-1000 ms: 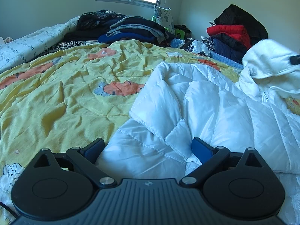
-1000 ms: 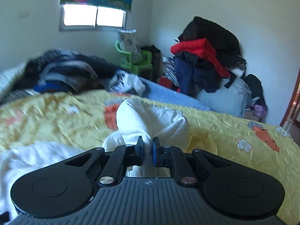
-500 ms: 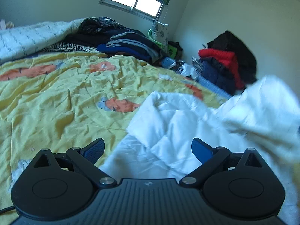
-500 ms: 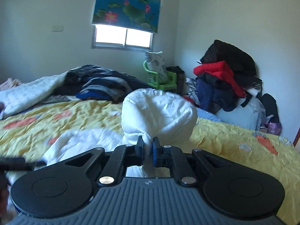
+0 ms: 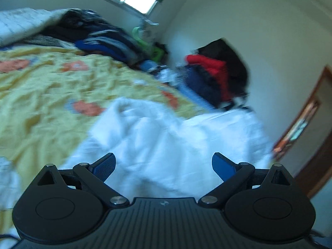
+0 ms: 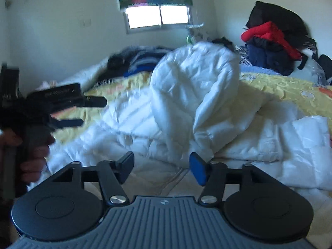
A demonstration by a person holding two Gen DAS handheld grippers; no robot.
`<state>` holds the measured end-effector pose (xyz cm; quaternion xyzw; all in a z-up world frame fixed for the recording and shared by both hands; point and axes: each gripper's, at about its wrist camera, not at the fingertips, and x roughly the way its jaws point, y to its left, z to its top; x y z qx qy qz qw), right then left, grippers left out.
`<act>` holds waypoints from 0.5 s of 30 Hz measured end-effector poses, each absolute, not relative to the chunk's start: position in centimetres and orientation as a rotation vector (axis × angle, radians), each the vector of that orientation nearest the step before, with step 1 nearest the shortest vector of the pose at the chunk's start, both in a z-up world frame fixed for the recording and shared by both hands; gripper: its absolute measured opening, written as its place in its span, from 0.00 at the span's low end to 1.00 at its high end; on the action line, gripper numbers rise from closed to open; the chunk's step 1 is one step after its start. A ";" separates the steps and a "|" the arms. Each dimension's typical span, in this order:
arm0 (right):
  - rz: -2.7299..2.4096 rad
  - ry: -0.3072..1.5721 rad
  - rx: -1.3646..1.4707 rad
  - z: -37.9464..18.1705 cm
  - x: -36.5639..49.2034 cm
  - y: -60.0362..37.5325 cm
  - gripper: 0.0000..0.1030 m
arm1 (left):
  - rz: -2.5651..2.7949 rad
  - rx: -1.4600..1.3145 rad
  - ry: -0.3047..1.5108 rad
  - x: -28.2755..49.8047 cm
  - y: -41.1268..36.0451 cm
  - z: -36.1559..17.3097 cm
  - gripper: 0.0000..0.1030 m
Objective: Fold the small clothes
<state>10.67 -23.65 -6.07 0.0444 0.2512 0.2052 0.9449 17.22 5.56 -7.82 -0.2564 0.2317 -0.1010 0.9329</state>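
- White puffer jacket spread across the yellow bedspread, hood part flopped up over the body, quilted panels rumpled everywhere.
- Same jacket fills the lower middle of the left wrist view, blurred, lying right in front of the pads.
- Right gripper: jaws have just been opening, now standing well apart with nothing pinched; hood bulge sits just beyond them, not pressed by either pad.
- Left gripper: spread wide, empty, hovering over the jacket's near edge. Also visible at the left of the right wrist view, held in a hand, clear of the fabric.
- Handling guess: light, puffy, very soft, with a slick shell. Probably springs back after a fold and slides out of a shallow pinch.
- Best bet for a hold: a seam, hem or the zipper edge, where the layers are thin and stitched, rather than a fat padded panel.
- Likely needs both grippers on matching corners so the fold lands square and not lumpy.
- Risk: hood bulk keeps the stack from lying flat, so probably worth tucking down first.
- Dark clothes heap and folded pile well apart from the jacket, no interference.
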 end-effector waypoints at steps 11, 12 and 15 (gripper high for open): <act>0.238 0.503 0.542 -5.2 19.3 -29.4 0.62 | -0.350 -0.398 0.550 24.1 -2.6 -5.5 0.83; 0.227 0.528 0.524 -5.8 20.0 -29.0 0.56 | -0.338 -0.370 0.562 24.5 -3.1 -6.0 0.72; 0.252 0.623 0.491 -7.7 21.6 -28.2 0.09 | -0.385 -0.329 0.673 25.4 -3.4 -7.4 0.18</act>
